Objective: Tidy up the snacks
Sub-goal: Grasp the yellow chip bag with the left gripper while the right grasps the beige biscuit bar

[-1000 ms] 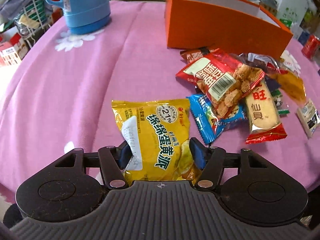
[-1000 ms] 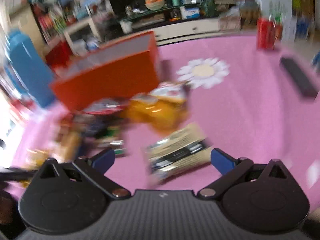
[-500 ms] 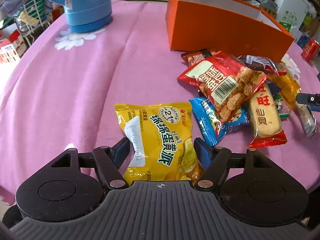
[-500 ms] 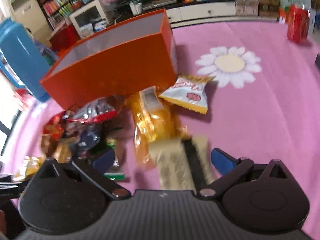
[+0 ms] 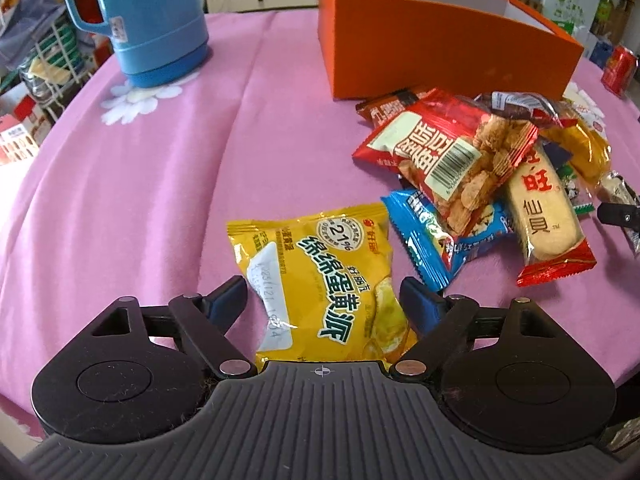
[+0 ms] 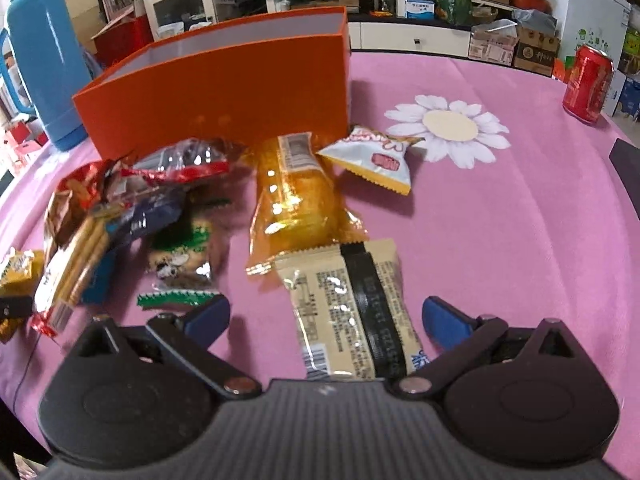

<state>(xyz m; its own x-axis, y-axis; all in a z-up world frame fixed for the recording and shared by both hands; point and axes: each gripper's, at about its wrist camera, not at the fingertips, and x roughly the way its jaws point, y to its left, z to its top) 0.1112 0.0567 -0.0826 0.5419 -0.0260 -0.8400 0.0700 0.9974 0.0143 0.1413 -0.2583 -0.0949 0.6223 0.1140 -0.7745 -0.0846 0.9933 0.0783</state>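
An open orange box (image 5: 440, 52) stands on the pink tablecloth; it also shows in the right wrist view (image 6: 224, 92). A yellow snack packet (image 5: 320, 280) lies between the fingers of my open left gripper (image 5: 324, 300), apart from the pads. A pile of snacks lies to its right: a red packet (image 5: 448, 152), a blue packet (image 5: 432, 236), a rice cracker (image 5: 540, 216). My right gripper (image 6: 326, 320) is open around a beige packet with a black band (image 6: 352, 312). An orange wrapped cake (image 6: 296, 200) lies beyond it.
A blue thermos (image 5: 148, 20) stands at the far left of the table. A red can (image 6: 588, 84) stands at the far right. A white and yellow packet (image 6: 372, 156) lies beside the box. A dark flat object (image 6: 628, 160) lies at the right edge.
My left gripper has opened wider around the yellow packet. My right gripper has swung and moved forward, so the beige packet now lies lengthwise between its fingers.
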